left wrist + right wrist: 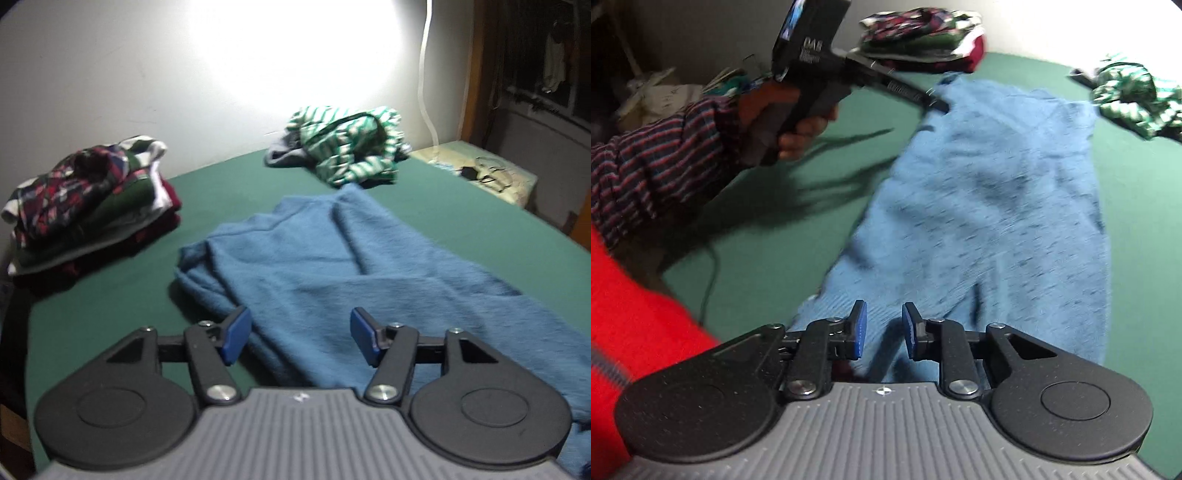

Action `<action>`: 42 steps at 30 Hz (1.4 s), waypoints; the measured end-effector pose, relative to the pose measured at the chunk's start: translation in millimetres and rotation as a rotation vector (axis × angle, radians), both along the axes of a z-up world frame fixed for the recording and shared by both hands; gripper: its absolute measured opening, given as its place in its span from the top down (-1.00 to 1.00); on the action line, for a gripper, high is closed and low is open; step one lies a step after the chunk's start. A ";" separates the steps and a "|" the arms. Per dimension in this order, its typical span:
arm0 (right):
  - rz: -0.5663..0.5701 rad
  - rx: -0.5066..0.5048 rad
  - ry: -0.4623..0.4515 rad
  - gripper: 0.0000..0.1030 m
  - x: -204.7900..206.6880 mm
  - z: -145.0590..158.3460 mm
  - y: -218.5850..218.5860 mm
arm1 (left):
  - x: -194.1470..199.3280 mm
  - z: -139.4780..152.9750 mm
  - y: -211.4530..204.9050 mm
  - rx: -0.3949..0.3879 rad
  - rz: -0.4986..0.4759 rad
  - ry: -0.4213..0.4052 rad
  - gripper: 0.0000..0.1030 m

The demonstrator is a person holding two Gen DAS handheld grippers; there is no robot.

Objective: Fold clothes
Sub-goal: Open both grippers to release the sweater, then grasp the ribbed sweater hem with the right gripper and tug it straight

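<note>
A blue fleece garment [332,266] lies spread, with some wrinkles, on the green surface [461,221]. My left gripper [300,338] hovers over its near left edge, open wide, with nothing between the pads. In the right wrist view the same blue garment [990,206] stretches away from my right gripper [884,328]. That gripper stands over the garment's near end with its blue pads a narrow gap apart, and no cloth looks pinched between them. A hand [798,122] holds the left gripper [936,105] at the garment's far left corner.
A stack of folded clothes [92,206] sits at the left by the wall. A crumpled green-and-white striped garment [351,147] lies at the far edge. A low side table [480,166] with a cable stands beyond. A striped sleeve [653,166] and red clothing [635,325] fill the left.
</note>
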State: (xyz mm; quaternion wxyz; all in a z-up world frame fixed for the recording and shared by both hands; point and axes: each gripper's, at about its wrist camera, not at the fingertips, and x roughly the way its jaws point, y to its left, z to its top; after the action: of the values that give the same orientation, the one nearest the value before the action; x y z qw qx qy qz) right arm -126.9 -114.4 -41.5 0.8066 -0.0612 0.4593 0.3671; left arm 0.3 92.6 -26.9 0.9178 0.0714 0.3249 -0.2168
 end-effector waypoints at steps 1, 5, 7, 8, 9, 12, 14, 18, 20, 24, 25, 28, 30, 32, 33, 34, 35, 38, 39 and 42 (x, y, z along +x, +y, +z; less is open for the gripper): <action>0.027 0.007 0.003 0.45 0.7 -0.2 1.4 | -4.4 -4.4 -3.8 0.001 -0.010 0.017 -0.34; 0.130 0.003 0.004 0.28 7.8 -5.2 10.6 | -16.9 -34.5 -17.1 0.069 -0.006 0.075 -0.28; 0.180 -0.018 0.024 0.34 11.8 -12.1 14.9 | -22.2 -46.5 -21.7 0.094 0.003 0.098 -0.30; 0.201 -0.034 0.030 0.38 13.0 -15.2 16.6 | -23.0 -46.9 -20.1 0.090 0.021 0.098 -0.38; 0.220 -0.041 0.035 0.50 14.0 -16.3 16.8 | -23.9 -47.3 -18.6 0.087 0.039 0.098 -0.46; 0.250 -0.029 0.068 0.76 16.5 -18.2 12.6 | -23.1 -46.2 -14.7 0.087 0.075 0.103 -0.54; 0.250 -0.013 0.093 0.76 18.1 -21.7 9.5 | -24.4 -44.2 -17.9 0.106 0.090 0.098 -0.54; 0.257 0.023 0.106 0.73 19.1 -22.2 5.7 | -28.2 -37.9 -25.1 0.149 0.120 0.085 -0.43; 0.259 0.050 0.100 0.73 20.4 -15.9 -0.2 | -36.6 -24.9 -31.1 0.175 0.135 0.056 -0.20; 0.162 0.116 -0.004 0.73 34.2 4.7 -25.0 | -59.8 -7.1 -36.8 0.122 0.153 0.036 -0.21; 0.111 0.121 -0.048 0.69 41.9 7.1 -30.5 | -64.8 -8.3 -39.9 0.125 0.161 0.040 -0.21; -0.047 0.105 -0.144 0.63 71.6 5.9 -39.5 | -77.3 -17.1 -44.6 0.115 0.199 0.083 -0.19; -0.131 0.109 -0.168 0.63 92.8 2.2 -42.7 | -85.3 -23.2 -46.8 0.092 0.220 0.119 -0.13; -0.190 0.110 -0.159 0.56 112.0 -4.0 -39.9 | -95.2 -27.5 -52.8 0.097 0.220 0.132 -0.13; -0.216 0.117 -0.146 0.55 120.8 -7.4 -37.9 | -98.7 -30.1 -56.0 0.102 0.222 0.142 -0.13; -0.239 0.132 -0.125 0.54 129.5 -10.0 -39.4 | -101.7 -32.2 -57.6 0.098 0.228 0.150 -0.14; -0.261 0.149 -0.101 0.53 138.2 -12.3 -42.1 | -103.7 -33.4 -56.8 0.082 0.242 0.157 -0.14; -0.296 0.223 -0.044 0.48 153.7 -24.7 -41.2 | -106.8 -37.0 -47.8 -0.013 0.297 0.195 -0.07; -0.297 0.235 -0.031 0.51 157.2 -27.1 -39.7 | -106.9 -37.8 -42.1 -0.066 0.316 0.214 0.14; -0.262 0.263 -0.030 0.80 157.3 -22.4 -35.1 | -112.8 -37.2 -32.1 -0.161 0.358 0.224 0.43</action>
State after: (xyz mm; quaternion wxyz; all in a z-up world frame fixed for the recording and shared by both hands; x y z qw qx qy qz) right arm 30.4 -149.4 -63.8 0.8554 0.0998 0.3990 0.3148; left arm -112.5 60.5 -64.0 0.9026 -0.0854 0.4140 -0.0820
